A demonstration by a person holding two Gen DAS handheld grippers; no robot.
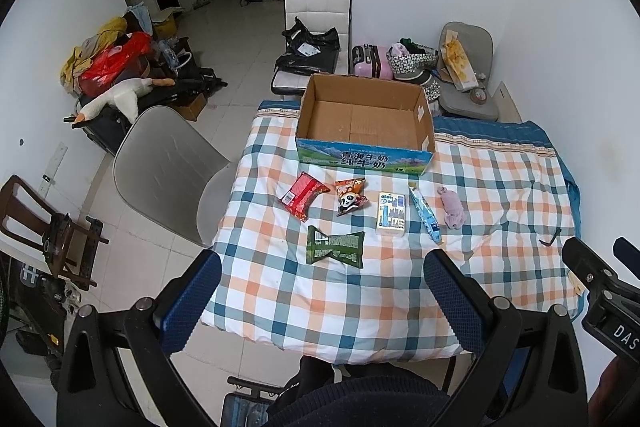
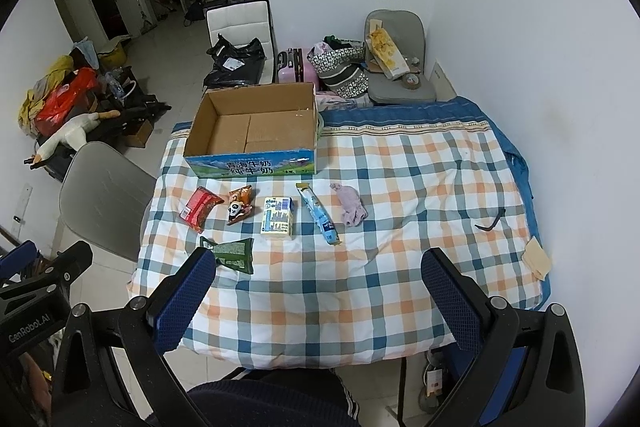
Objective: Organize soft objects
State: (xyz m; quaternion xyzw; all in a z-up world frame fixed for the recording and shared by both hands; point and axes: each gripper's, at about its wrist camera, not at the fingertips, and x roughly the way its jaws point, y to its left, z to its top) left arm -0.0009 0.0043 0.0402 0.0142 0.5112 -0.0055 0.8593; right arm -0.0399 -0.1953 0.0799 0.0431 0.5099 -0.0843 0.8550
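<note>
An open, empty cardboard box [image 1: 366, 121] [image 2: 256, 131] stands at the far side of the checked table cover [image 1: 360, 291]. In front of it lie a red snack pack [image 1: 302, 195] [image 2: 199, 207], an orange panda pack [image 1: 351, 195] [image 2: 240, 209], a tissue pack [image 1: 392, 213] [image 2: 277, 218], a blue tube pack [image 1: 425, 213] [image 2: 319, 213], a pale purple cloth [image 1: 452, 207] [image 2: 351, 205] and a green pack [image 1: 335, 247] [image 2: 233, 253]. My left gripper [image 1: 322, 301] and right gripper [image 2: 318, 301] are both open and empty, held above the table's near edge.
A grey chair [image 1: 168, 163] stands left of the table. A small dark hook-shaped object [image 2: 490, 223] and a beige pad [image 2: 537, 257] lie at the table's right. A white chair with black bags [image 1: 312, 43], a pink suitcase [image 1: 370, 61] and bags stand behind.
</note>
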